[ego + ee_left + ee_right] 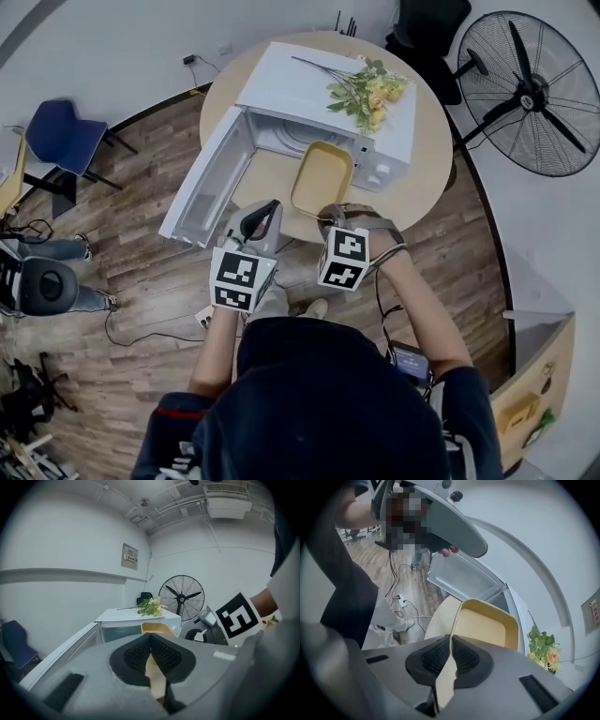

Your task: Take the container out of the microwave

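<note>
From the head view, a white microwave [319, 89] stands on a round table [424, 173] with its door [208, 178] swung open and flowers [367, 92] on top. The yellow container [322, 176] sits just in front of the opening, over the table. The right gripper [325, 215] is at its near edge, and the left gripper [269, 207] is beside it.

In the left gripper view, the jaws are together and the container [159, 628] lies beyond them.

In the right gripper view, the jaws are clamped on the container's [487, 627] rim.
</note>
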### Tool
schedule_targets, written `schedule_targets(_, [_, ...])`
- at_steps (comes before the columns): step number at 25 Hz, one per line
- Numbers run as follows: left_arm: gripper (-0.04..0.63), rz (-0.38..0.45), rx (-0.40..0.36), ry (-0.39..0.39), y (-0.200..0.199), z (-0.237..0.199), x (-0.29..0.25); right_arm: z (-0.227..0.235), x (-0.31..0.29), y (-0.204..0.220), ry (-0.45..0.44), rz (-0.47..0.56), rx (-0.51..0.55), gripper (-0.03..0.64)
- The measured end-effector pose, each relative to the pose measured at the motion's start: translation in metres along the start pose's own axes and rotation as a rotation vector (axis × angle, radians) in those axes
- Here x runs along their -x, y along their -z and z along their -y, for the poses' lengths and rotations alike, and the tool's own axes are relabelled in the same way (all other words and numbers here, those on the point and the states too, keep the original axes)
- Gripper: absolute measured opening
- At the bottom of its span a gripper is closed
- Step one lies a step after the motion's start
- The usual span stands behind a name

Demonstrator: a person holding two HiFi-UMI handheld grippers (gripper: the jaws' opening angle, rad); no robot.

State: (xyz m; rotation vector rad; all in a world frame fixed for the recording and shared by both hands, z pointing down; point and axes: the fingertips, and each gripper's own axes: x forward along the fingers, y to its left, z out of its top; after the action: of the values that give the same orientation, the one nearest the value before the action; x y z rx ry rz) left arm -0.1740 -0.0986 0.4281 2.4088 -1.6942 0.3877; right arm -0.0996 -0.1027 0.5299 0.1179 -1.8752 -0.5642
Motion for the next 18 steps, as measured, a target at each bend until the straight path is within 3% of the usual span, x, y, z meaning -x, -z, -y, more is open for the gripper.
schedule_targets(18, [0.015, 0.025, 0.0, -0.05, 0.01, 0.039, 0.046, -0.042, 0.034, 0.011, 0.01, 0.012, 0.032, 0.021])
